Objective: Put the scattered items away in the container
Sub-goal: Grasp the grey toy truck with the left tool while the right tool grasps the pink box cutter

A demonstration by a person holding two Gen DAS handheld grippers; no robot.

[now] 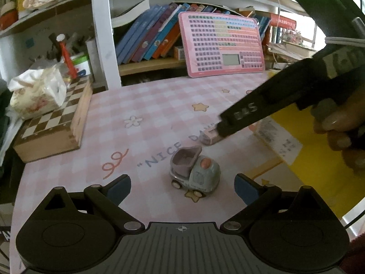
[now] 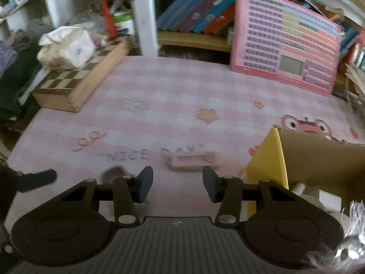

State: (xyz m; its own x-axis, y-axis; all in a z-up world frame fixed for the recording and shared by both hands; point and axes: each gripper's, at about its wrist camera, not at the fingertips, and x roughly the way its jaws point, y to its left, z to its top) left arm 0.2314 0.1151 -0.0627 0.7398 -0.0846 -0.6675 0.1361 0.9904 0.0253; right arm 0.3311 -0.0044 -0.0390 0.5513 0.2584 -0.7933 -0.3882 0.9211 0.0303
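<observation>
The left gripper [image 1: 182,188] hangs with jaws wide apart, empty, just above a small toy truck [image 1: 195,173] on the pink checked worktop [image 1: 148,105]. The right gripper [image 2: 178,183] is likewise parted and empty, a pink eraser [image 2: 192,161] lying just beyond it, beside the yellow cardboard box [image 2: 271,162].

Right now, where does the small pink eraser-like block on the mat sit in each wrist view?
Left wrist view: the pink block lies right of centre, beyond the toy truck, partly covered by the tip of the right gripper's finger.
Right wrist view: the pink block, blurred, lies just below centre, ahead of the right gripper, left of the yellow box.
Shared landmark: the pink keyboard board leaning on the bookshelf.
</observation>
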